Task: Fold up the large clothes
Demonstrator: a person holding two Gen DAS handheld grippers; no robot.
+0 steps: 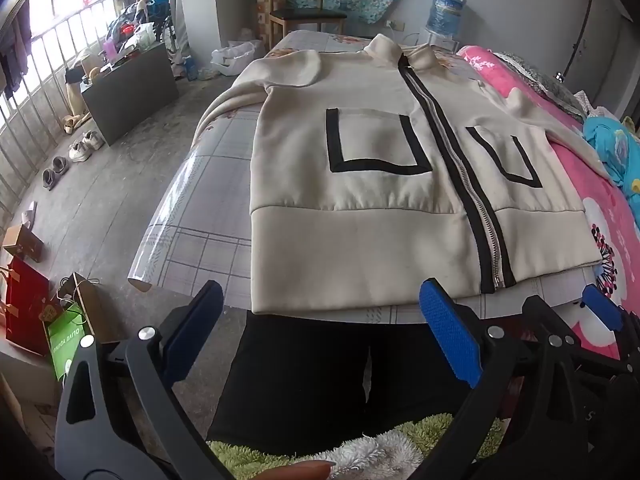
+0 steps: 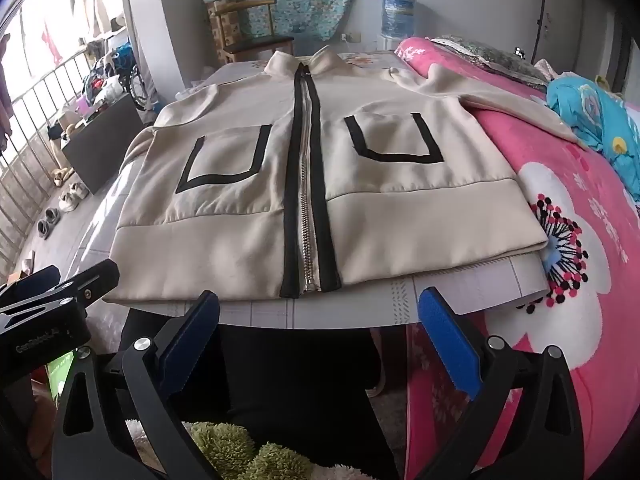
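Cluttered bedroom: a desk (image 2: 460, 300) under a checked, plastic-covered cloth stood against a bed with a pink floral blanket (image 2: 580, 240). The cream zip-up jacket (image 2: 248, 240) lay front-up on the desk, zipper (image 2: 306, 184) closed, collar at the far end and hem at the near edge, probably spread flat so that fold lines could be set. Both tools hung short of the hem, clear of the cloth and tilted down toward it. The left gripper (image 1: 328, 336) had its jaws spread wide with nothing between them; the right gripper (image 2: 324, 332) likewise. Judged: folding not yet begun. The jacket's right side overhung onto the blanket. One sleeve dropped off the desk's far side, its cuff hidden; the other ran toward a blue garment (image 2: 600, 120), its end unclear. Dark trousers (image 2: 300, 380) showed below the desk edge.
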